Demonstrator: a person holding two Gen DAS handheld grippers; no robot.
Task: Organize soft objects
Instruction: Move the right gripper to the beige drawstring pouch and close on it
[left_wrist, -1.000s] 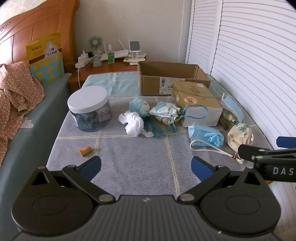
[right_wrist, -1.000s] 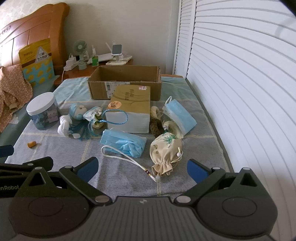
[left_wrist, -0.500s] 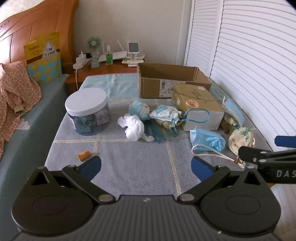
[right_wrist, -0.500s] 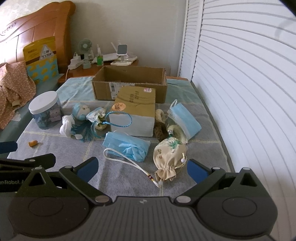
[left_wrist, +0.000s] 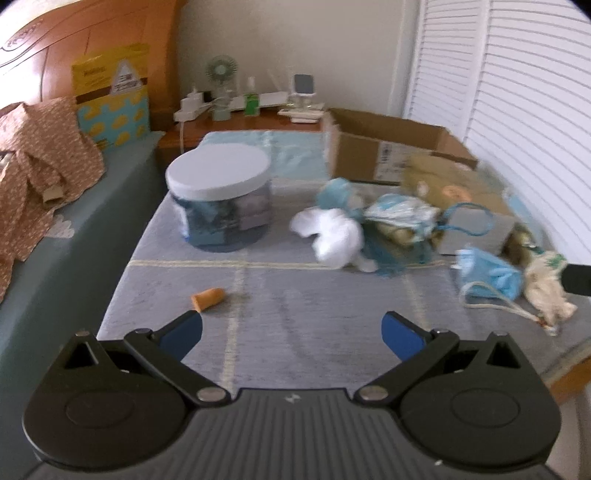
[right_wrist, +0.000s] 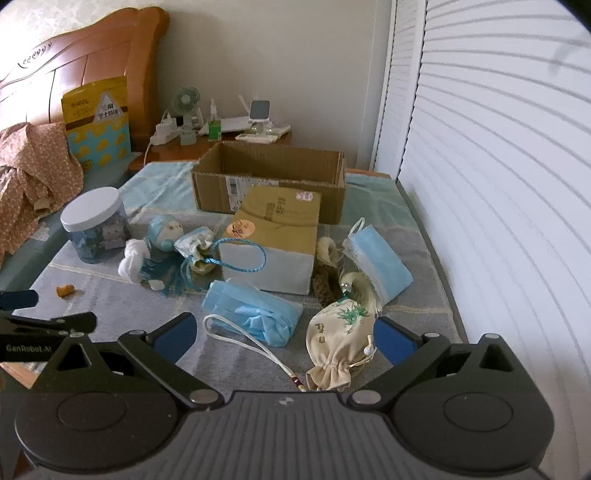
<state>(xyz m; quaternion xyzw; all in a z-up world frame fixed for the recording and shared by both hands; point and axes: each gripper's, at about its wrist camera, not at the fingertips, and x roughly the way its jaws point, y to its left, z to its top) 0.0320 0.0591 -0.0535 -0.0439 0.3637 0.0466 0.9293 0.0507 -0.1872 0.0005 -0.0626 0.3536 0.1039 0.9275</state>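
Observation:
Soft things lie scattered on the grey mat (right_wrist: 122, 306): a blue and white plush doll (right_wrist: 159, 240), a small patterned pouch (right_wrist: 194, 243), a crumpled blue face mask (right_wrist: 255, 312), a second face mask (right_wrist: 380, 264) and a cream drawstring pouch (right_wrist: 338, 341). An open cardboard box (right_wrist: 269, 177) stands behind them. My right gripper (right_wrist: 284, 338) is open just above the cream pouch and the crumpled mask. My left gripper (left_wrist: 291, 332) is open over bare mat, with a small orange cone (left_wrist: 208, 297) beyond its left finger. The doll (left_wrist: 332, 229) appears blurred in the left wrist view.
A white-lidded jar (right_wrist: 94, 225) stands at the mat's left. A tan wrapped box (right_wrist: 273, 236) with a blue cord loop sits in the middle. A patterned garment (right_wrist: 33, 184) lies on the bed to the left. A cluttered nightstand (right_wrist: 221, 129) and white louvred doors (right_wrist: 498, 184) border the area.
My left gripper has swung left and forward, so the jar and orange cone look nearer. My right gripper has advanced toward the cream pouch and mask. Both stay open.

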